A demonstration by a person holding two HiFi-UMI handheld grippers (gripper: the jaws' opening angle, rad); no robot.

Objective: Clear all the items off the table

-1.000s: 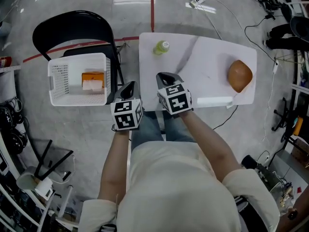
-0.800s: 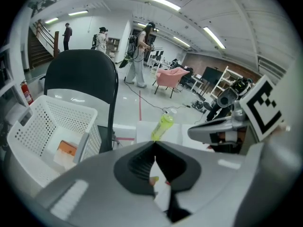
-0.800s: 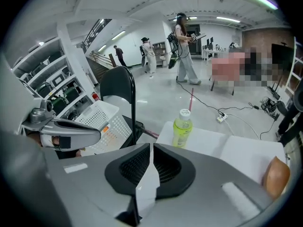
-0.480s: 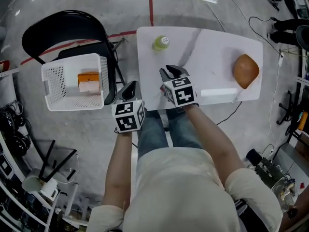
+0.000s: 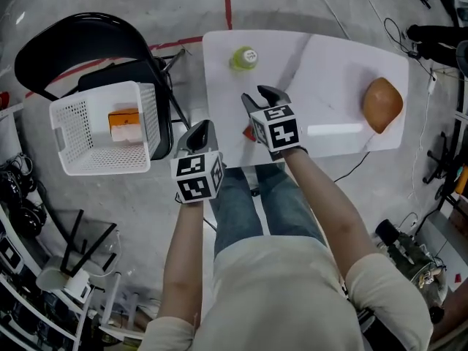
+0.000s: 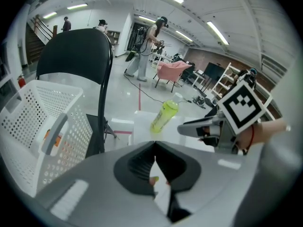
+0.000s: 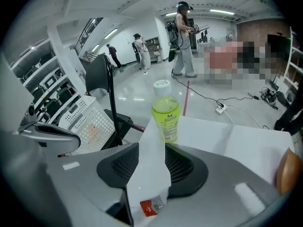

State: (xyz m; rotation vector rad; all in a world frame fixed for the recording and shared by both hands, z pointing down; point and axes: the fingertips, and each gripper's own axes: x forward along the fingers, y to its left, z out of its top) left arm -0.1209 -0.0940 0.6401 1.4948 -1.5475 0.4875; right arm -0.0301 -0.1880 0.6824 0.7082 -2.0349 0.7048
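In the head view, the surface's (image 5: 314, 86) middle lies bare. A green bottle (image 5: 244, 58) stands at 10 o'clock and a brown round thing (image 5: 383, 104) at 3 o'clock. At 9 o'clock, off the surface, a chair (image 5: 77, 39) bearing a white basket (image 5: 73, 134) blocks that side.

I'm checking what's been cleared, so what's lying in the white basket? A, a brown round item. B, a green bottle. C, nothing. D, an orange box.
D: an orange box lies in the white basket, while the green bottle and brown round item sit on the table.
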